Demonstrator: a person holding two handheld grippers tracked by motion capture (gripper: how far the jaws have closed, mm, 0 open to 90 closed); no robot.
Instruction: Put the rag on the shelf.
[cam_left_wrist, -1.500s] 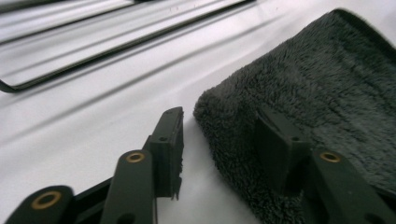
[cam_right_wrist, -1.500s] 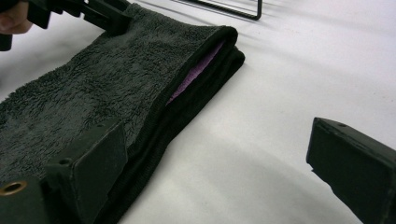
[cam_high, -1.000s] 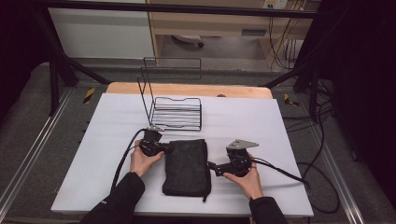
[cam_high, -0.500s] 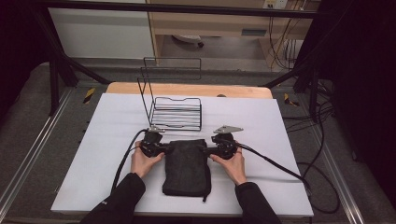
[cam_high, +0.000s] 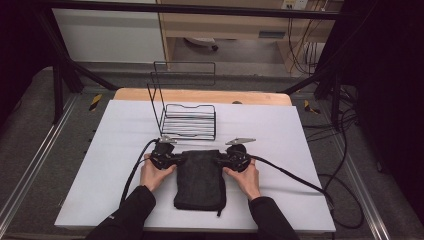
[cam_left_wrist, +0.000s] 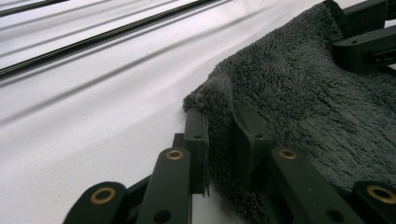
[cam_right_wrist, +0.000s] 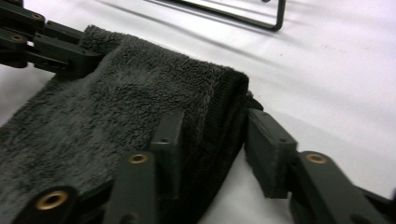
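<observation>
Dark grey fluffy folded towel (cam_high: 200, 180), flat on the table (cam_high: 120, 150)

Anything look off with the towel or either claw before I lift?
One thing: the right claw has just been closing, but a gap shows between its outer pad and the towel corner, so it's not pinched. The left claw is clamped on its corner. The towel lies flat and folded; the rack stands upright.

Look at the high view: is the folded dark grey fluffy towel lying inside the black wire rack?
No, the folded dark grey fluffy towel lies flat on the white table, in front of the black wire rack.
</observation>
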